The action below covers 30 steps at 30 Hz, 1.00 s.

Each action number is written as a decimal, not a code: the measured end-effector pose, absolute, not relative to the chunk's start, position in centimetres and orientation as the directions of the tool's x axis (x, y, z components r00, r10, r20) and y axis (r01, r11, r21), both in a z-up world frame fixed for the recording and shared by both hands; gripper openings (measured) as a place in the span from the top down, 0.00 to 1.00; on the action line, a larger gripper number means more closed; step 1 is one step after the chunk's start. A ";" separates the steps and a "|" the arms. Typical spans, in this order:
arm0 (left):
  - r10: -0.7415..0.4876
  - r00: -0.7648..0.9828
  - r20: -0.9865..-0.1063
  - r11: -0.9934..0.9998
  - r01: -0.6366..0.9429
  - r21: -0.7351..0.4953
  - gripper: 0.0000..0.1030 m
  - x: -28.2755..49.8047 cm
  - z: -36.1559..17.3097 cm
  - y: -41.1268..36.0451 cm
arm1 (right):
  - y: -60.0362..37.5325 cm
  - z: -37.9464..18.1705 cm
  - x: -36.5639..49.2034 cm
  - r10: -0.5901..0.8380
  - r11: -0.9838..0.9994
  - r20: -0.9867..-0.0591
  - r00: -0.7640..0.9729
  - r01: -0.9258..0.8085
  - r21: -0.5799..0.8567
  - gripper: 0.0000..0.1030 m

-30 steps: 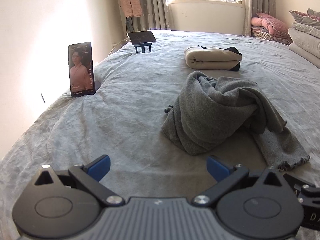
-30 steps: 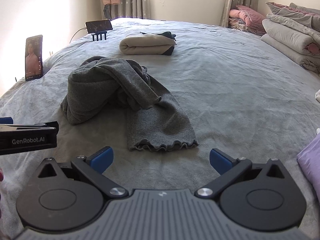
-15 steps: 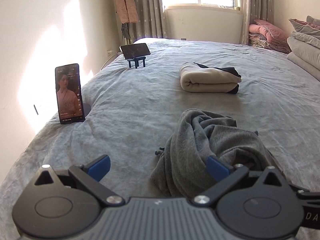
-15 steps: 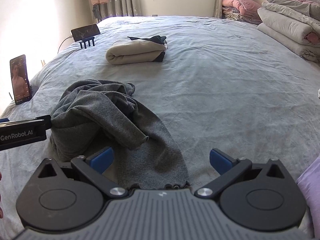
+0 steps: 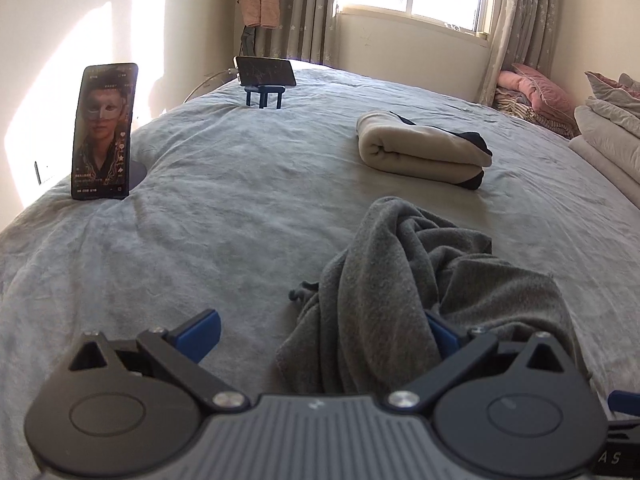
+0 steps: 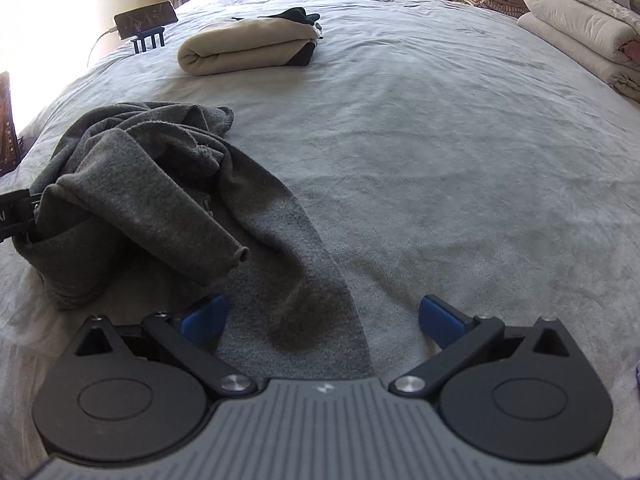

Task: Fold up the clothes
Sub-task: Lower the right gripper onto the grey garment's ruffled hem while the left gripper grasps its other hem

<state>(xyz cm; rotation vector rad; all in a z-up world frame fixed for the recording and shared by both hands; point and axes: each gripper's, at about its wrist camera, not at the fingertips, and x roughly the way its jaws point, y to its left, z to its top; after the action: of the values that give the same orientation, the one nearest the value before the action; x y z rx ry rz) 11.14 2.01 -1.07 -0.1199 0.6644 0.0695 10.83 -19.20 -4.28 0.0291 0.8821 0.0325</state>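
Observation:
A crumpled dark grey knit garment (image 5: 420,292) (image 6: 160,200) lies on the grey bedspread (image 5: 224,216). My left gripper (image 5: 320,334) is open, low over the garment's left end; the bunched cloth rises between its blue fingertips and covers part of the right one. My right gripper (image 6: 324,320) is open too, straddling the flat strip of the garment that runs toward the camera. In the right wrist view, part of the left gripper (image 6: 12,212) shows at the garment's left edge. Farther back a folded cream garment (image 5: 420,154) (image 6: 248,46) lies with something dark under it.
A phone (image 5: 102,132) showing a video stands upright at the bed's left edge. A second phone (image 5: 266,72) (image 6: 146,20) sits on a blue stand at the far left corner. Folded quilts (image 6: 580,28) and pink pillows (image 5: 532,92) are stacked along the right side. Bare bedspread (image 6: 460,160) lies right of the garment.
Both grippers have moved forward and down onto the grey garment, which now fills the space between their fingers. Both stay open. The garment itself has not shifted.

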 end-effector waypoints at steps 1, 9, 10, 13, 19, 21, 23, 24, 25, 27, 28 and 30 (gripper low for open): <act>0.012 0.788 -0.616 0.991 -0.094 -0.100 0.00 11.1 -1.3 2.2 | -19.1 -4.4 10.7 0.037 0.999 -0.765 0.643 -0.021 0.031 0.00; -0.058 0.776 -0.628 0.982 -0.071 -0.177 0.00 10.6 -1.5 3.6 | -19.2 -4.3 10.7 0.059 0.997 -0.741 0.669 -0.081 0.006 0.00; -0.057 0.782 -0.621 0.983 -0.064 -0.171 0.00 10.4 -1.3 3.6 | -19.2 -4.2 10.6 0.062 0.997 -0.736 0.674 -0.081 0.010 0.00; -0.008 0.808 -0.589 0.993 -0.064 -0.101 0.00 9.4 -0.9 3.3 | -19.1 -3.7 10.0 0.081 0.995 -0.705 0.704 -0.097 0.018 0.00; 0.021 0.816 -0.577 0.995 -0.072 -0.066 0.00 8.7 -0.3 3.0 | -18.5 -2.5 9.3 0.239 0.971 -0.619 0.748 -0.196 0.137 0.00; 0.021 0.813 -0.582 0.995 -0.075 -0.069 0.00 8.7 -0.1 3.1 | -18.2 -2.1 9.4 0.295 0.956 -0.591 0.751 -0.232 0.181 0.00; 0.009 0.805 -0.594 0.993 -0.078 -0.091 0.00 8.7 0.0 3.4 | -17.9 -2.0 9.6 0.325 0.946 -0.576 0.750 -0.256 0.199 0.00; 0.000 0.797 -0.604 0.991 -0.081 -0.106 0.00 8.7 0.1 3.5 | -17.7 -2.1 9.6 0.328 0.945 -0.574 0.750 -0.261 0.198 0.04; -0.006 0.791 -0.612 0.989 -0.084 -0.118 0.00 8.8 0.1 3.6 | -17.5 -2.2 9.7 0.329 0.944 -0.574 0.750 -0.265 0.196 0.09; -0.016 0.784 -0.621 0.988 -0.081 -0.128 0.00 8.7 0.1 3.5 | -17.3 -2.4 9.9 0.330 0.944 -0.575 0.749 -0.267 0.195 0.25; -0.021 0.782 -0.622 0.989 -0.077 -0.130 0.00 8.7 0.2 3.5 | -17.2 -2.5 10.1 0.331 0.943 -0.575 0.748 -0.268 0.196 0.41; -0.029 0.781 -0.623 0.990 -0.063 -0.125 0.00 8.6 0.2 3.5 | -17.2 -2.8 10.4 0.342 0.940 -0.580 0.739 -0.271 0.209 0.52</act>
<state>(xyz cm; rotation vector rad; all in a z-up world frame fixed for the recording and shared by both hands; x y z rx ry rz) 8.64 3.47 0.23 -0.1416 0.6744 0.0188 10.37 -17.16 -2.80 0.1131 0.6579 0.3376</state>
